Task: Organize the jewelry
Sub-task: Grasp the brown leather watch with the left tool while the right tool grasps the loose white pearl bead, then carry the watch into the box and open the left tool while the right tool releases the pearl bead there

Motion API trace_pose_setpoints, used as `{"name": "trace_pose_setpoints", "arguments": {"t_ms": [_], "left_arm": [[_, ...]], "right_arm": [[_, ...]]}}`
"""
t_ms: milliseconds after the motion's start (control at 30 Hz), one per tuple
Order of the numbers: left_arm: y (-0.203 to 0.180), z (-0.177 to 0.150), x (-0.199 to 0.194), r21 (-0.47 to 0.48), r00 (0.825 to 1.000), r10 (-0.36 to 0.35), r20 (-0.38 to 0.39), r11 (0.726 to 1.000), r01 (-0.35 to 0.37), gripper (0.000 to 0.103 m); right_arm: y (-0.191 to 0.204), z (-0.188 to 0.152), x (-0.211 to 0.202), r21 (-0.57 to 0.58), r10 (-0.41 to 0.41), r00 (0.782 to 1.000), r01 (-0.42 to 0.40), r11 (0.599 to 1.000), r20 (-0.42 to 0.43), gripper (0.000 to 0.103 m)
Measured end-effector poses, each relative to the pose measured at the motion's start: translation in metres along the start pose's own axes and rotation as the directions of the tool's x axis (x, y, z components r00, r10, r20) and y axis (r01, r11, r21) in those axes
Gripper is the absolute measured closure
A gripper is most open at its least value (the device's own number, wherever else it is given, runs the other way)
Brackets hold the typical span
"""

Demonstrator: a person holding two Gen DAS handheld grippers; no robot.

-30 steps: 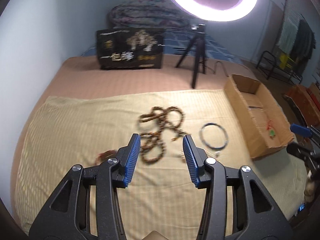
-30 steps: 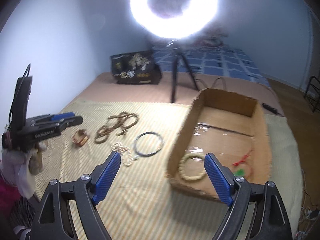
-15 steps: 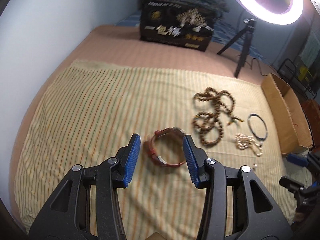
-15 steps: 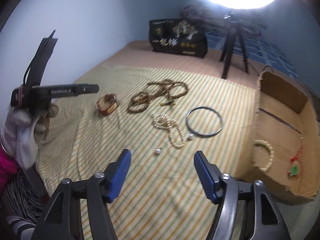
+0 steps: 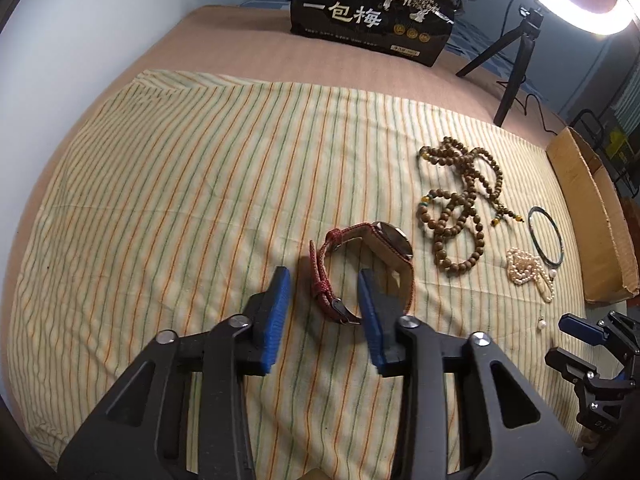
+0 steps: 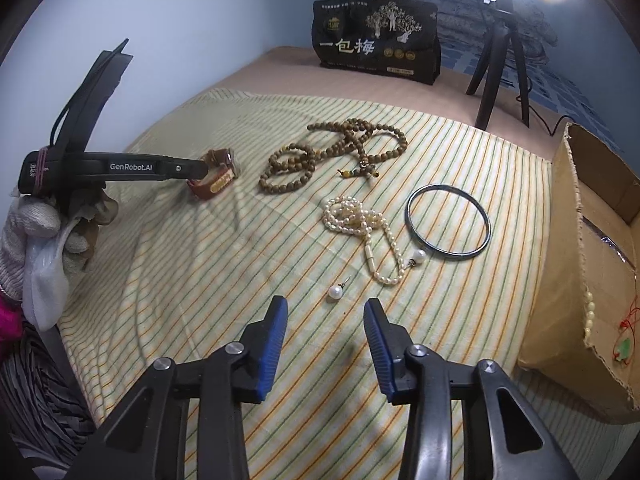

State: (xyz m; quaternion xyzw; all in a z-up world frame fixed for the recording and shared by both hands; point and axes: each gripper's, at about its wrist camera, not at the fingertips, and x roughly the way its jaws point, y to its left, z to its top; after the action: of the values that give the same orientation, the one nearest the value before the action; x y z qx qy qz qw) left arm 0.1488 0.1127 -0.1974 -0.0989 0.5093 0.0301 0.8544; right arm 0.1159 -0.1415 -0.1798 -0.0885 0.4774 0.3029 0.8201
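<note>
Leftmost, we are holding our left gripper (image 5: 323, 294) low over the striped cloth (image 5: 160, 200), its blue pads standing apart with the near strap of the red watch (image 5: 362, 268) lying between them; the right pad is covering part of the band, so we cannot tell whether anything is touching. Moving rightward, the wooden bead strands (image 5: 464, 208) are lying in a tangle, then the pearl necklace (image 5: 528, 272) just beside the dark bangle (image 5: 546, 240). Our right gripper (image 6: 326, 330) is hovering wide open and holding nothing, just short of a loose pearl earring (image 6: 335, 291). Farthest right, the cardboard box (image 6: 560, 280) is running off the frame edge, showing only part of a pale bead bracelet (image 6: 589, 312) and a red-corded green pendant (image 6: 624, 346).
</note>
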Motion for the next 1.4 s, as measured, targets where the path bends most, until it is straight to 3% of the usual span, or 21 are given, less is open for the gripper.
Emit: {"name": "trace_pose_setpoints", "arguments": {"t_ms": [167,433,800,1400], "left_arm": [[0.002,0.001,0.004,-0.008,1.000,-0.001,-0.006,1.000,0.001,0.073],[0.000,0.005,0.010,-0.012,1.000,0.001,-0.004,1.000,-0.001,0.084],[-0.001,0.007,0.009,-0.009,1.000,0.010,0.010,1.000,-0.010,0.094],[-0.017,0.006,-0.029,0.023,0.995,-0.003,0.097,1.000,0.000,0.095]], "right_arm": [[-0.001,0.006,0.014,0.002,-0.016,1.000,0.016,1.000,-0.019,0.068],[0.003,0.010,0.023,-0.019,-0.050,0.998,0.049,0.999,-0.033,0.076],[0.007,0.011,0.024,-0.041,-0.068,0.997,0.067,0.997,-0.039,0.096],[-0.005,0.008,-0.020,0.007,-0.048,0.998,0.048,0.999,0.037,0.097]]}}
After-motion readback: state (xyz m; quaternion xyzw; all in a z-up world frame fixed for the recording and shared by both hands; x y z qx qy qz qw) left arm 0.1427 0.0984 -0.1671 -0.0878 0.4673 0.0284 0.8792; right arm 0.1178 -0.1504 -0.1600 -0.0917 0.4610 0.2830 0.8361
